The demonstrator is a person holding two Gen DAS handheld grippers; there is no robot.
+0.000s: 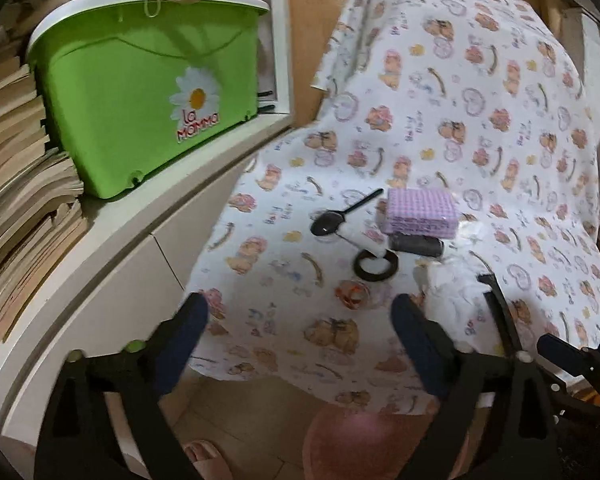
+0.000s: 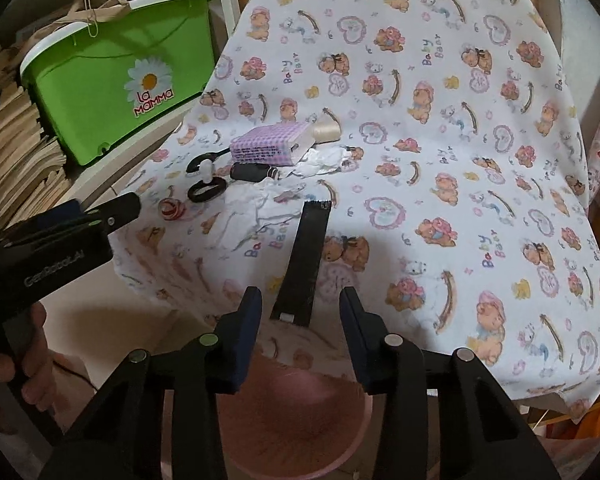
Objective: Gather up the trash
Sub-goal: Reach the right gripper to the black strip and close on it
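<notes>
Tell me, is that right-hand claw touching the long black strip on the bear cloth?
Apart. The right wrist view shows the right gripper open, with the black strip lying flat on the cloth between and beyond the fingertips, cloth visible on both sides.

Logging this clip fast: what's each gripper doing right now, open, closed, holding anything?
Left gripper: jaws open, holding nothing, over the table's near edge.
Right gripper: jaws open, holding nothing; black strip lies just ahead.
</notes>
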